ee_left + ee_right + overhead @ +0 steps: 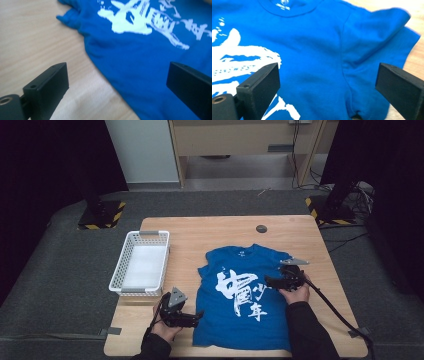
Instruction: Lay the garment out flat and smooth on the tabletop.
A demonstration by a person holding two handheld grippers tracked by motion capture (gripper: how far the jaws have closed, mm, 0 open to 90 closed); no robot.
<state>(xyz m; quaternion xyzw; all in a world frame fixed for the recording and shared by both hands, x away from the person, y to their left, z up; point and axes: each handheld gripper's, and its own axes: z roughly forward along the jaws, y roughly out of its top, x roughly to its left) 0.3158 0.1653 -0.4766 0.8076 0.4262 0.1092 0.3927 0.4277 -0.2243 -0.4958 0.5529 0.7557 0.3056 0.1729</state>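
Observation:
A blue T-shirt [242, 295] with a white print lies flat, front up, on the wooden table [210, 232], collar toward the far side. My left gripper [197, 316] hovers at the shirt's left edge near the hem, jaws wide apart and holding nothing; the left gripper view looks over the shirt's side edge [140, 62] and bare wood. My right gripper [267, 281] is over the shirt's right side, pointing left, jaws spread with nothing between them. The right gripper view takes in the shirt's right sleeve [377, 32] and the collar [289, 7].
A white plastic basket [141, 262] stands at the table's left, just beyond my left gripper. A small dark round disc [261, 228] sits near the far edge. A cable [335, 312] trails from my right gripper across the table's right side.

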